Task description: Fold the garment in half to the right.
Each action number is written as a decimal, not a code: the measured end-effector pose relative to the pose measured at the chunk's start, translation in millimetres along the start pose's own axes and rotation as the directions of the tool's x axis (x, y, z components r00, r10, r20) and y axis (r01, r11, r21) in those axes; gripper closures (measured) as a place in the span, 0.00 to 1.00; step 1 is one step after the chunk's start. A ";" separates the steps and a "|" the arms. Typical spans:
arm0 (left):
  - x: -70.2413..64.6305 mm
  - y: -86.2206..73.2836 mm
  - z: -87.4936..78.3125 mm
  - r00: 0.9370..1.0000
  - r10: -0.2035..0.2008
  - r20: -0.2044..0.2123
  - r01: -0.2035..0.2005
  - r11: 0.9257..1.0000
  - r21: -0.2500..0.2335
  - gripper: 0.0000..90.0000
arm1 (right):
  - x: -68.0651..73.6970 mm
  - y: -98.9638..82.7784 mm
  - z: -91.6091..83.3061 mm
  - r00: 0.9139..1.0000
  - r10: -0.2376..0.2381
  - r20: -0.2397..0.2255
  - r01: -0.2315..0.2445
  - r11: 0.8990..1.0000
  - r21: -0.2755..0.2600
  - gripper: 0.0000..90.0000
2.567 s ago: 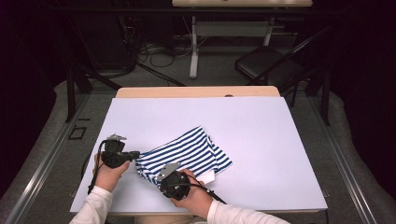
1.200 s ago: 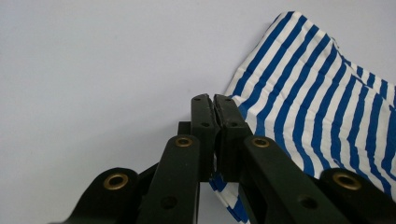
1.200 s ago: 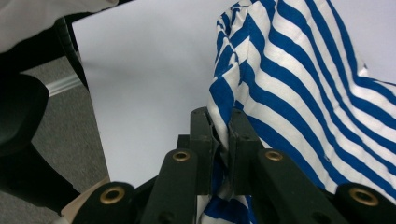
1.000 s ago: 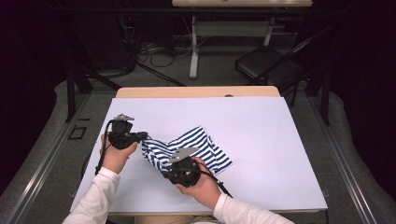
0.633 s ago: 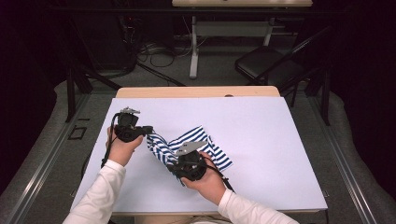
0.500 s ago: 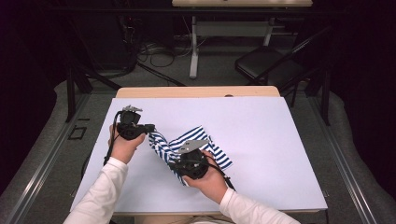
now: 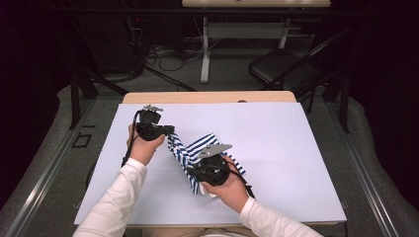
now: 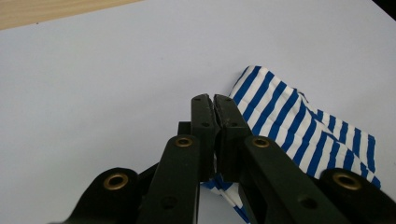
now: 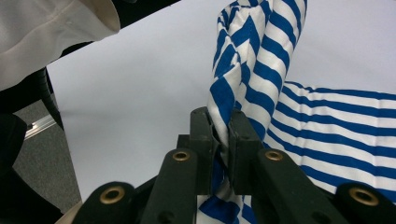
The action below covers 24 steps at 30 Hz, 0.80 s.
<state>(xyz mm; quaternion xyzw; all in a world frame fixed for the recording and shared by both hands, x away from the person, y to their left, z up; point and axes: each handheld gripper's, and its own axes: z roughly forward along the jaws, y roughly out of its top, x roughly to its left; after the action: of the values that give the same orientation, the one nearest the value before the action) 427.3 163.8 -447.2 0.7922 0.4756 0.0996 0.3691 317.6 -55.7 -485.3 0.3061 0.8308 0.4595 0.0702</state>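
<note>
Between the two hands a striped cloth (image 7: 197, 153) stretches taut, its long axis slanting from the left gripper (image 7: 170, 131) down to the right gripper (image 7: 195, 170); each is clamped on an edge, the rest trailing on the bench (image 7: 296, 148).

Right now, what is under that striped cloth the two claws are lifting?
Under the lifted part of the striped cloth there is just the bare white table sheet. Its far end rests on the sheet, and what that part covers cannot be seen.
</note>
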 end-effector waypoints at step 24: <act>-26.8 24.9 35.1 0.999 0.035 0.010 -0.035 0.998 0.043 0.97 | -22.1 -14.1 -19.7 0.998 0.041 0.054 -0.041 0.999 -0.007 0.92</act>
<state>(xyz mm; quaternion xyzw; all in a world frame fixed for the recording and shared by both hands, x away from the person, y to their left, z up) 448.0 117.5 -449.9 0.8087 0.4620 0.0921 0.3522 321.2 -88.0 -489.1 0.3350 0.8207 0.4551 0.0841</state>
